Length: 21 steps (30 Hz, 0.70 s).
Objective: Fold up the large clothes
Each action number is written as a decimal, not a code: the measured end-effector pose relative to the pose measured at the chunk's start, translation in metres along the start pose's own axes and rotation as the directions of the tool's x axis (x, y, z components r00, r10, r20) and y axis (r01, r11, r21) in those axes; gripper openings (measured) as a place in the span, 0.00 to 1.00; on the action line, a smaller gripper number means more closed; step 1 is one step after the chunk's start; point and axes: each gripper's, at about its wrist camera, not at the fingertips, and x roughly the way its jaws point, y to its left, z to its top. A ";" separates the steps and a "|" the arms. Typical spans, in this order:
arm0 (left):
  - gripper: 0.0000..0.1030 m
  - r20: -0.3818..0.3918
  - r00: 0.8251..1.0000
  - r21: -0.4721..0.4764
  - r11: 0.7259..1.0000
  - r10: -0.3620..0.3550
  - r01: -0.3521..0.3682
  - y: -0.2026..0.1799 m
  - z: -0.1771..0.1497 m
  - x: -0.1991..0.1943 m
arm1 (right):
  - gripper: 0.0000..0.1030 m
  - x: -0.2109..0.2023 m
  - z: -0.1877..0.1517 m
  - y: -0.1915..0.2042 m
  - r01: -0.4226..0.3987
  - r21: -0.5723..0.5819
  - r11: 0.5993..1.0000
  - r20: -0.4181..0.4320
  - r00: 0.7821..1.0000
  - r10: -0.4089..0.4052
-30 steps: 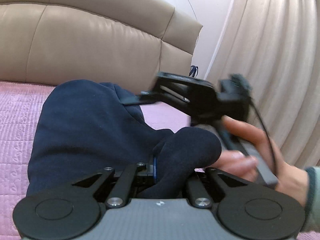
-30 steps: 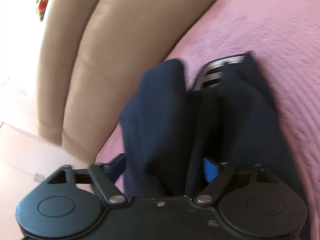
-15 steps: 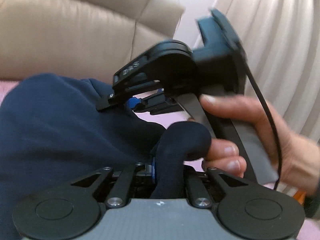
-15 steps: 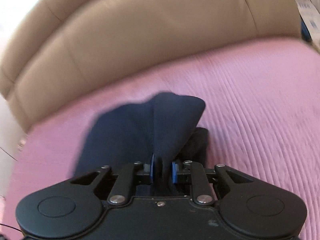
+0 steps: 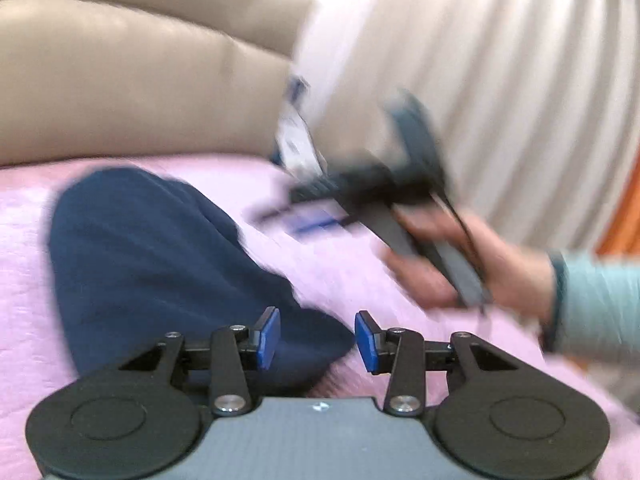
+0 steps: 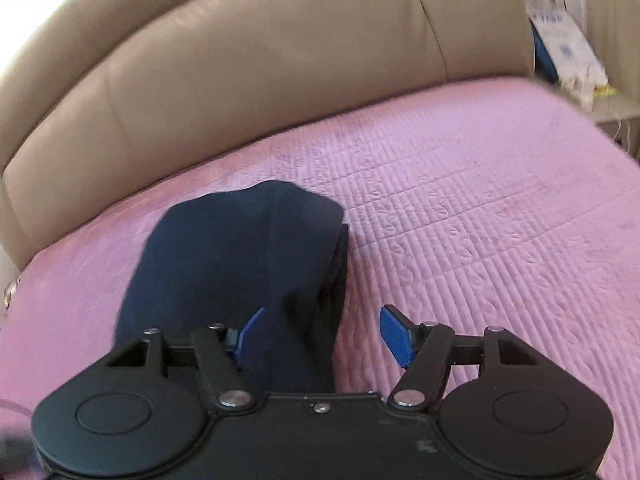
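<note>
A dark navy garment (image 5: 160, 264) lies folded in a bundle on the pink quilted bedspread (image 5: 360, 280). My left gripper (image 5: 316, 340) is open, its blue pads apart just above the garment's near end. In the right wrist view the same garment (image 6: 240, 264) lies on the bedspread (image 6: 480, 220), and my right gripper (image 6: 320, 336) is open, with the cloth's near end lying loose between the pads. The right gripper also shows blurred in the left wrist view (image 5: 304, 216), held by a hand to the right of the garment.
A beige padded headboard (image 6: 260, 68) runs along the far side of the bed. Pale curtains (image 5: 500, 100) hang at the right. A white and blue bag (image 6: 560, 28) stands by the bed's far right corner.
Both grippers have opened and let go of the navy garment, which now rests on the bedspread. The right gripper has pulled away to the right.
</note>
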 end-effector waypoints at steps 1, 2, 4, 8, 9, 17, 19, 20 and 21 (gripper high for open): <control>0.42 0.026 0.999 -0.025 0.999 0.023 -0.022 0.007 0.003 -0.010 | 0.74 -0.009 -0.011 0.013 0.008 -0.033 0.999 0.001 1.000 -0.008; 0.41 0.041 0.997 -0.054 0.996 0.070 -0.068 0.017 0.006 -0.016 | 0.66 -0.014 -0.019 0.024 0.020 -0.060 0.998 0.005 1.000 -0.020; 0.23 0.020 0.991 -0.078 0.988 0.132 -0.130 0.036 0.009 -0.012 | 0.36 -0.022 -0.042 0.048 0.041 -0.124 0.991 0.014 0.999 -0.039; 0.06 -0.106 0.992 -0.096 0.992 0.074 -0.084 0.064 -0.003 0.024 | 0.11 0.004 -0.078 0.068 0.142 -0.210 0.967 0.013 0.990 -0.142; 0.05 -0.134 0.988 -0.090 0.992 0.076 -0.088 0.068 -0.008 0.031 | 0.10 0.019 -0.085 0.062 0.164 -0.197 0.967 -0.021 0.985 -0.172; 0.03 -0.137 0.977 -0.011 0.985 0.166 -0.169 0.070 -0.040 0.037 | 0.00 0.047 -0.089 0.040 0.186 -0.100 0.977 -0.060 0.979 -0.193; 0.03 -0.137 0.974 0.000 0.984 0.178 -0.180 0.068 -0.038 0.037 | 0.03 0.026 -0.071 0.044 0.129 -0.111 0.985 0.024 0.992 -0.127; 0.03 -0.137 0.976 -0.015 0.984 0.171 -0.175 0.066 -0.035 0.040 | 0.07 0.017 -0.058 0.049 0.098 -0.126 0.987 0.075 0.993 -0.089; 0.03 -0.137 0.977 -0.029 0.985 0.164 -0.169 0.066 -0.034 0.039 | 0.07 0.012 -0.043 0.056 0.075 -0.153 0.985 0.123 0.991 -0.056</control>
